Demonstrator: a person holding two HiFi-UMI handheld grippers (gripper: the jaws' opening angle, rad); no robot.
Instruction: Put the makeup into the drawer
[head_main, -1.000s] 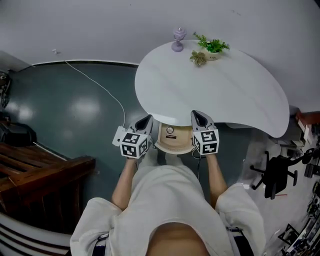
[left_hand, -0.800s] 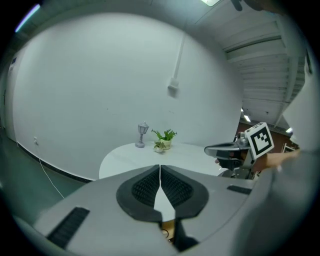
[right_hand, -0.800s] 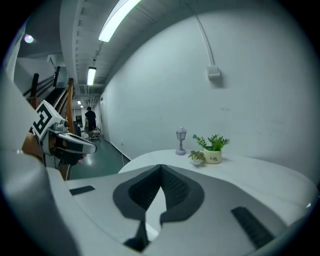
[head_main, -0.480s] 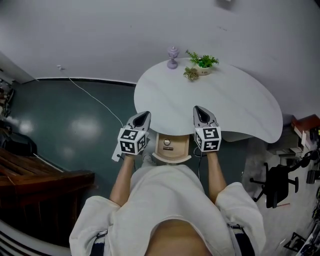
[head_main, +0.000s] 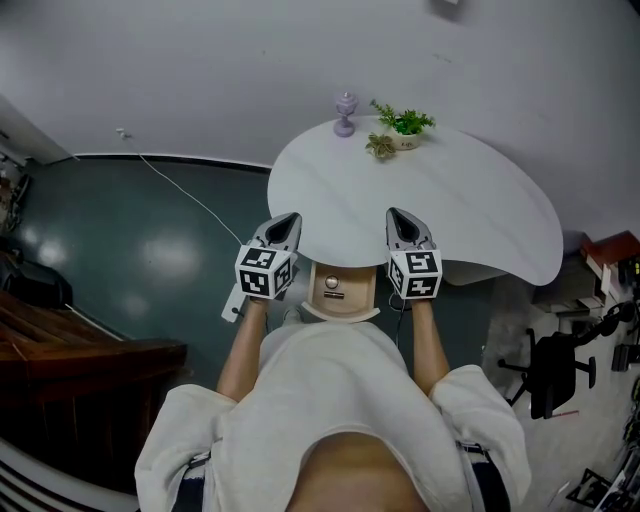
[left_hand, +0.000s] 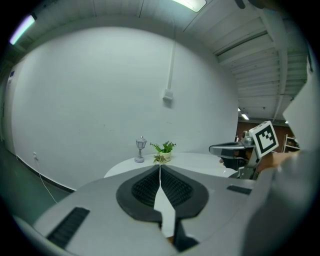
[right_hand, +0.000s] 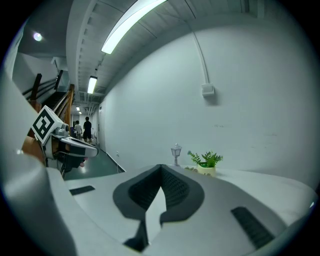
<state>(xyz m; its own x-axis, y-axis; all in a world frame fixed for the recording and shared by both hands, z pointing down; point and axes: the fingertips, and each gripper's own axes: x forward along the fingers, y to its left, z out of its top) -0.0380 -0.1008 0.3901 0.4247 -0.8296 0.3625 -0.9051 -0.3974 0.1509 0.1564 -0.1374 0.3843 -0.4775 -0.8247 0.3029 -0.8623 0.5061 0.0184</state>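
Observation:
An open wooden drawer (head_main: 340, 300) juts out under the front edge of the white table (head_main: 470, 210). In it lies a small round item (head_main: 333, 283), too small to make out. My left gripper (head_main: 286, 218) hovers over the table's front edge, left of the drawer. Its jaws are shut with nothing between them (left_hand: 160, 167). Right of the drawer my right gripper (head_main: 394, 214) hangs at the same height, also shut and empty (right_hand: 161, 166). Each gripper shows in the other's view: the right gripper (left_hand: 235, 148) and the left gripper (right_hand: 75, 144).
At the table's far edge stand a small lamp ornament (head_main: 345, 112), a potted plant (head_main: 405, 122) and a dried sprig (head_main: 381, 147). A white cable (head_main: 190, 195) runs over the dark floor. A wooden bench (head_main: 80, 350) is at the left, an office chair (head_main: 550, 370) at the right.
Both grippers have risen from beside the drawer to the level of the table's front edge. Their jaws stayed shut.

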